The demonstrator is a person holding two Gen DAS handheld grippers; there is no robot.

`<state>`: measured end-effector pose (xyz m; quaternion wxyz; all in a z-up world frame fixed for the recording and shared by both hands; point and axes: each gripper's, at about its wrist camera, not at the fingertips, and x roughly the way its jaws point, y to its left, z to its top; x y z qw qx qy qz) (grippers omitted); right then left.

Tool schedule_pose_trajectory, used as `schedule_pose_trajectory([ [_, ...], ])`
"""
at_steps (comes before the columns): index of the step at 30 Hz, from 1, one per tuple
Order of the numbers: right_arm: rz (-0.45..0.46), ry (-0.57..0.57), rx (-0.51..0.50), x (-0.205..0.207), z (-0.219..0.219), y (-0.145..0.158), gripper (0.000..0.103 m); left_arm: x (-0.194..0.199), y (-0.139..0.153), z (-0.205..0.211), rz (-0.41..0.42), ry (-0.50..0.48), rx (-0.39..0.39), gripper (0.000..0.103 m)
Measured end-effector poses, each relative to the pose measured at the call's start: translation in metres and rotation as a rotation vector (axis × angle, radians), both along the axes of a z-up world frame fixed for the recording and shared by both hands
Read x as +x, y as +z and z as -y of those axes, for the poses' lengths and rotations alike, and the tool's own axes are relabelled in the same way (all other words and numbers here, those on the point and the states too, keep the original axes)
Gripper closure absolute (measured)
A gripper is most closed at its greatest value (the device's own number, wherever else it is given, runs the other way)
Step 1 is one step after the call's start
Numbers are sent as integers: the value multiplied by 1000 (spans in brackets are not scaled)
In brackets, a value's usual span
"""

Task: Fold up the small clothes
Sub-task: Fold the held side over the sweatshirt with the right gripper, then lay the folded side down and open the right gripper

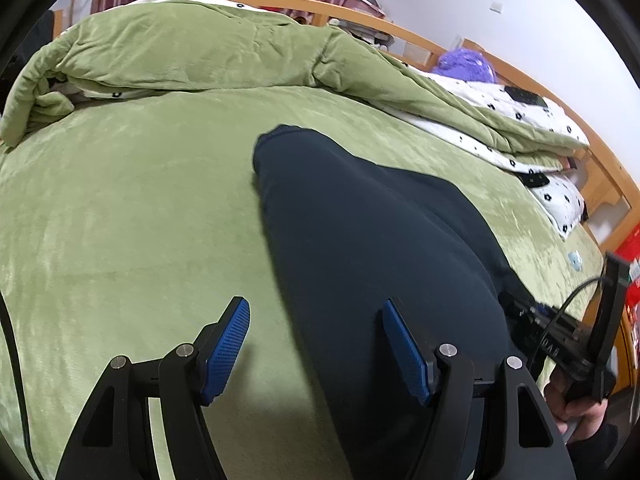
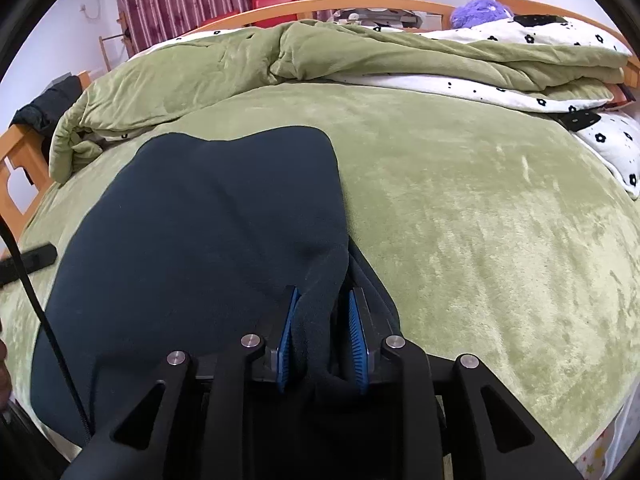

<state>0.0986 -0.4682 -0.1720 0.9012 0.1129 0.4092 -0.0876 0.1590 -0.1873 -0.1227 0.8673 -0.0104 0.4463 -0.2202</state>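
Note:
A dark navy garment (image 1: 372, 240) lies spread on the green bed cover (image 1: 120, 220); it also fills the left of the right wrist view (image 2: 180, 240). My left gripper (image 1: 316, 344) is open and empty, hovering over the garment's left edge, one blue pad above the cover and the other above the cloth. My right gripper (image 2: 322, 340) is shut on a bunched fold of the navy garment at its near right edge, the cloth pinched between the blue pads. The right gripper's body shows in the left wrist view (image 1: 560, 332) at the right.
A rolled green quilt (image 1: 200, 52) with white flower-print lining lies across the far side of the bed. The wooden bed frame (image 1: 600, 168) runs behind and to the right. A purple plush toy (image 1: 466, 62) sits at the far right. A cable (image 2: 36, 300) hangs at left.

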Motion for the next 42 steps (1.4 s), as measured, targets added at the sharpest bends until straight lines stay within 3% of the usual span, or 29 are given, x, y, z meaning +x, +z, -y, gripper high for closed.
schedule_pose_trajectory([
  [5, 5, -16, 39, -4, 6, 3, 77, -9, -7, 7, 13, -22, 36, 36],
  [20, -6, -25, 12, -8, 2, 10, 72, -25, -22, 7, 11, -24, 88, 33],
  [25, 16, -38, -13, -14, 5, 16, 60, -29, -25, 3, -13, -19, 64, 33],
  [29, 15, -27, 12, -20, 10, 15, 60, -34, -26, -3, -46, -22, 21, 33],
  [33, -7, 21, -33, -21, 6, 7, 60, -45, -26, -6, -47, -30, 4, 33],
  [42, -9, -8, -27, -25, 11, 8, 62, -70, -26, -13, -49, -35, -11, 33],
])
